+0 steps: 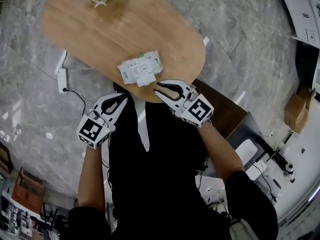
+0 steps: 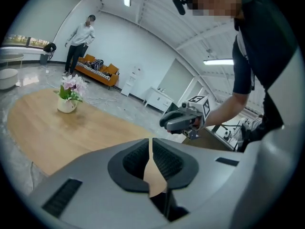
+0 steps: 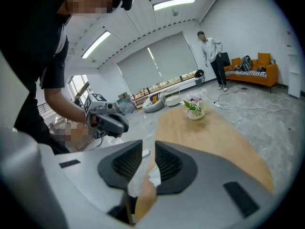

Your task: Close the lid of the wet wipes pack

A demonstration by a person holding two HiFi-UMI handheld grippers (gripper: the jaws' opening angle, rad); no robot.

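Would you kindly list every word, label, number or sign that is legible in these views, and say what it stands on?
No text here can be read.
Green print on the wet wipes pack: too small and blurred to read.
Black-and-white square markers on the cubes of the left gripper and the right gripper: patterns only, no letters or digits.

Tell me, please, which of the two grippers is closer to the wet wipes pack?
The right gripper: its tips sit over the table edge just beside the wet wipes pack, while the left gripper is farther from it.
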